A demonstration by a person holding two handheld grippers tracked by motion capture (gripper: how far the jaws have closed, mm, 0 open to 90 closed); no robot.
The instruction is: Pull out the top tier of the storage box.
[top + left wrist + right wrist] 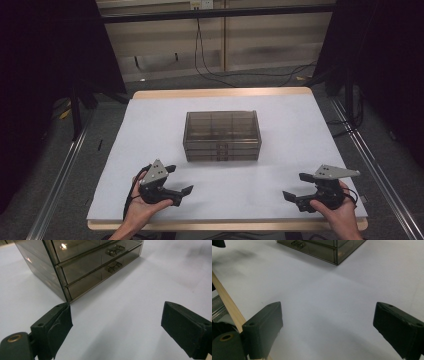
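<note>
Both grippers sat at the near edge of the table point(150, 107), held apart. Left gripper point(181, 180) was released, jaws wide, nothing between them; right gripper point(295, 186) likewise spread and empty. Drawer box point(222, 135) stood ahead of both and between them, well apart from either, shut drawers facing the person. From the left gripper view its near corner lay just beyond the left jaw tip, small pull tabs point(113, 265) farther up. Smoky clear plastic: probably light, stiff, slick-walled, likely to slide on the white sheet when pulled. Best hold judged to be a tab, other gripper bracing the box's side.
</note>
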